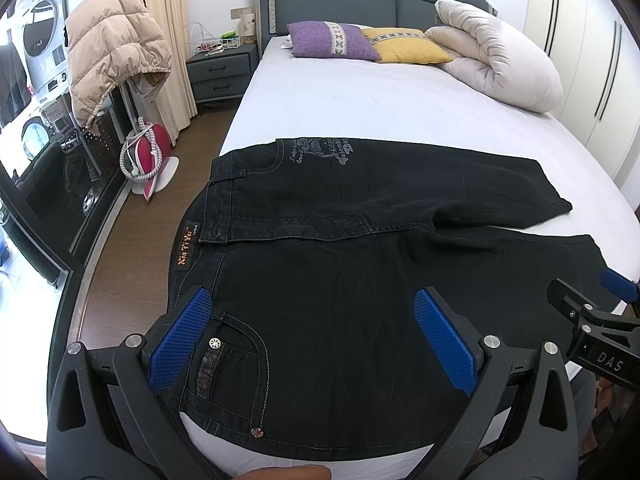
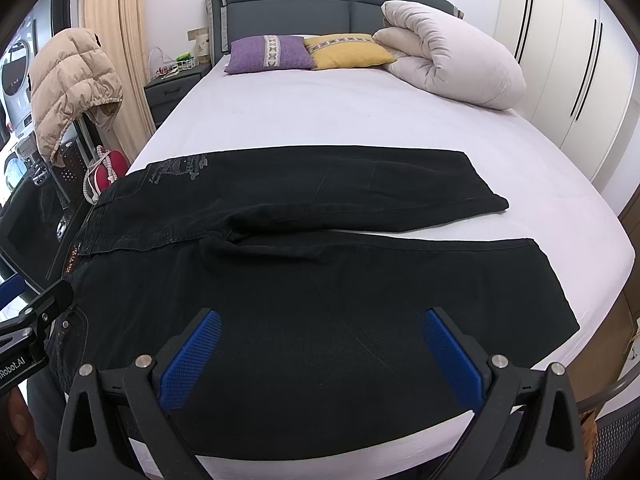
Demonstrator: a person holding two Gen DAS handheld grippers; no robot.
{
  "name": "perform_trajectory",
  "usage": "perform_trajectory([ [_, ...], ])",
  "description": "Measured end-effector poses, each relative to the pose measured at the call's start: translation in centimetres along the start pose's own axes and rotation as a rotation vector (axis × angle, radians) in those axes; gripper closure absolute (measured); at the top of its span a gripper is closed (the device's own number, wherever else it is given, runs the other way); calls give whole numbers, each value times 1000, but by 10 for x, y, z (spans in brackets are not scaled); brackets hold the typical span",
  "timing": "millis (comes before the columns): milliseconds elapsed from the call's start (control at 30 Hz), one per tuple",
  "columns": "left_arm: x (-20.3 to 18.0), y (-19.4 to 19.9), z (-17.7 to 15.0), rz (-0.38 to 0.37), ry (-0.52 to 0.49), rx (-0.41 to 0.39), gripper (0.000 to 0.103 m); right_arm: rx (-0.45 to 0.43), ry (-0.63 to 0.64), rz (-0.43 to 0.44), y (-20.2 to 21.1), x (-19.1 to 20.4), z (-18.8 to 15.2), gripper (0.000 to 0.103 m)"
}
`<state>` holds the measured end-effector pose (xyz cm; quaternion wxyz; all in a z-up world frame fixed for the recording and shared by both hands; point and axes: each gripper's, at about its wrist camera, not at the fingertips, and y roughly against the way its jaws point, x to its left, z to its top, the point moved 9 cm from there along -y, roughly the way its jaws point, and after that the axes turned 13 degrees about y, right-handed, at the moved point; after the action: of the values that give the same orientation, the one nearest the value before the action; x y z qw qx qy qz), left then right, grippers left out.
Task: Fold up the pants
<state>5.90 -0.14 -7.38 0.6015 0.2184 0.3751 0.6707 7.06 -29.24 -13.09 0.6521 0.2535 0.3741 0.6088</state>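
Black jeans [image 1: 340,280] are spread flat across the near end of the bed [image 1: 360,96], waistband on the left, legs running right. Left tool [image 1: 314,340] hovers wide open over the near hip pocket, holding nothing; right tool [image 2: 320,354] is just as open over the near leg. Denim's floppy but heavyish, so I'd pinch the waistband and the hem.

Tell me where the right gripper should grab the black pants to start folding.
Take the near leg's hem, coming in from the pants' right end. The black pants lie flat, legs spread apart, so that free edge likely lifts easily onto the far leg.
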Motion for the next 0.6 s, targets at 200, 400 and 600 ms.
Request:
perform_trajectory([
  [200, 0, 0, 0, 0, 1, -1, 0, 0, 1, 1, 0, 1, -1, 0],
  [400, 0, 0, 0, 0, 1, 0, 0, 1, 1, 1, 0, 1, 0, 0],
  [600, -1, 0, 0, -1, 1, -1, 0, 0, 2, 0, 0, 1, 0, 0],
])
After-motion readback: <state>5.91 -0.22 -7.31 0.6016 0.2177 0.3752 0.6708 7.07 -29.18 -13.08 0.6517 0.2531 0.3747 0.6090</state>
